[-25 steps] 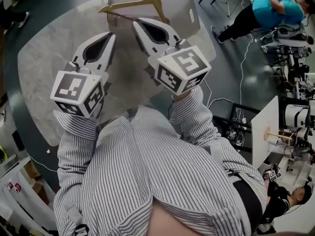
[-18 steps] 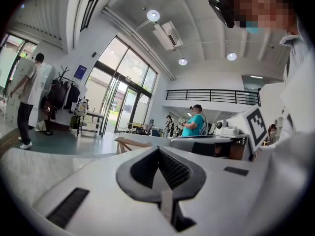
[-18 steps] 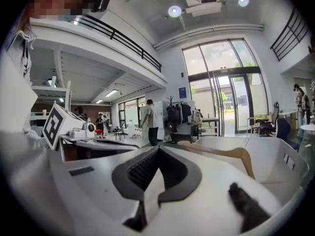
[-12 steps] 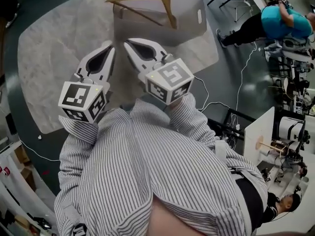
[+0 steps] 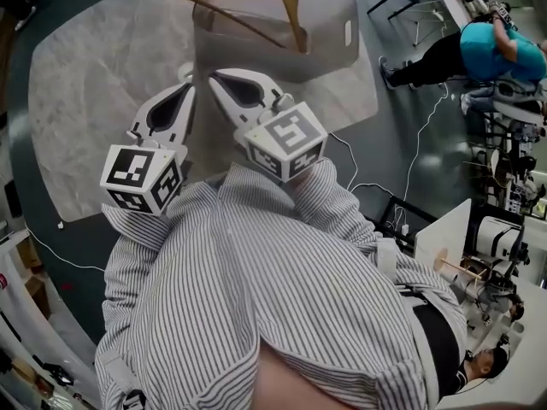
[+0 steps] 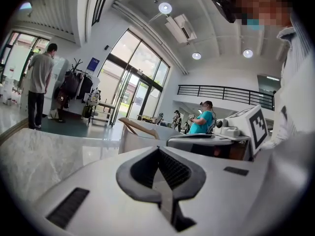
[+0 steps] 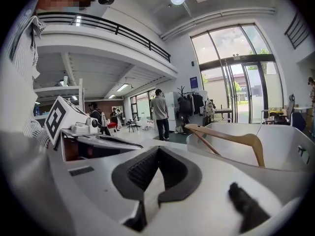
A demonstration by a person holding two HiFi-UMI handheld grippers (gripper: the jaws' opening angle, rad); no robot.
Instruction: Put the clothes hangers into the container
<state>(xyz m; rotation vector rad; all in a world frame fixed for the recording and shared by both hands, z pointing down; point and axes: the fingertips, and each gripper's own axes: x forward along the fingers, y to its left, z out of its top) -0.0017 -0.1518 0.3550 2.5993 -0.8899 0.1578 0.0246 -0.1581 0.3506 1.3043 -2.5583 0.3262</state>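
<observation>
A wooden clothes hanger (image 5: 256, 11) lies tilted in the pale, see-through container (image 5: 338, 45) at the top of the head view, its upper arm resting above the rim. It also shows in the right gripper view as the hanger (image 7: 226, 135) in the container (image 7: 290, 154), and small in the left gripper view, the hanger (image 6: 138, 128). My left gripper (image 5: 186, 87) and right gripper (image 5: 214, 77) sit side by side close to the striped shirt, short of the container. Both are shut with nothing between the jaws, the left gripper (image 6: 157, 150) and the right gripper (image 7: 156, 150).
The container stands on a big pale marble-patterned surface (image 5: 94, 101) with dark floor around it. Cables (image 5: 410, 152) run over the floor at the right. A person in a teal top (image 5: 487, 45) and white benches (image 5: 444, 229) are at the far right. Another person (image 6: 39, 85) stands far left.
Both grippers have drawn back from the container toward my body and sunk lower. The right gripper's tip, close by the hanger before, is now well apart from it. The hanger stays in the container.
</observation>
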